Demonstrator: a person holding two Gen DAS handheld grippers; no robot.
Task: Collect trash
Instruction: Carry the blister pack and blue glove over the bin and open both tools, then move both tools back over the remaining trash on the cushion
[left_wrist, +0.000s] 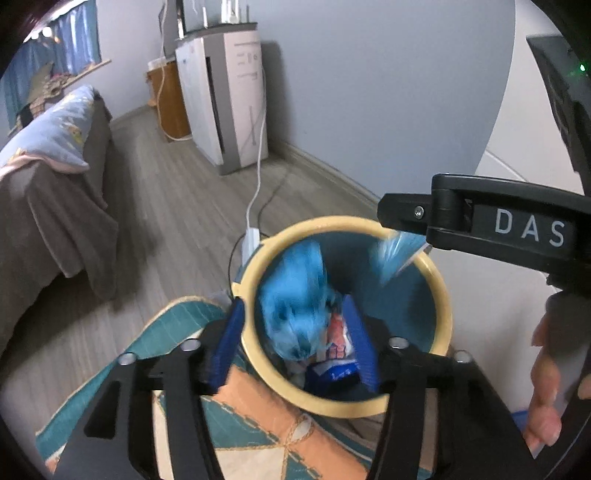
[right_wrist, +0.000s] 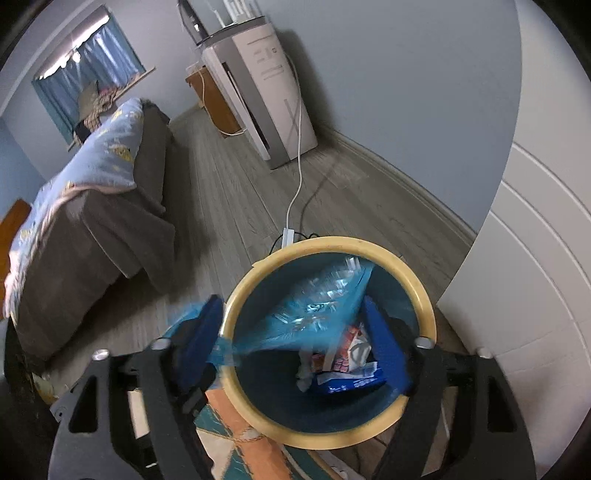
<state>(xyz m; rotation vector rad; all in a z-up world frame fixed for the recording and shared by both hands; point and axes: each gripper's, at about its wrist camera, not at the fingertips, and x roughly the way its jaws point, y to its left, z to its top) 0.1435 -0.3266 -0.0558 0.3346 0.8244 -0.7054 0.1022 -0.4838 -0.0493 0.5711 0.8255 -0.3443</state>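
A round bin with a cream rim (left_wrist: 441, 295) (right_wrist: 424, 291) stands on the floor below both grippers. It holds wrappers (left_wrist: 338, 354) (right_wrist: 347, 369). A blurred blue plastic bag (left_wrist: 295, 306) hangs over the bin between the left gripper's (left_wrist: 301, 343) open blue fingers. Whether a pad touches it I cannot tell. The right gripper (right_wrist: 299, 339) is open, one finger outside the rim, one inside; a sheet of blue plastic (right_wrist: 314, 302) lies across its gap and clings to the left finger (right_wrist: 201, 332). The right gripper also shows in the left wrist view (left_wrist: 406, 221), over the bin's far rim.
A patterned orange and teal rug (left_wrist: 258, 417) lies beside the bin. A brown-covered bed (left_wrist: 48, 206) is at left. A white appliance (left_wrist: 229, 99) stands by the wall, its cable running to a power strip (left_wrist: 251, 240) behind the bin. A white door (right_wrist: 535, 258) is at right.
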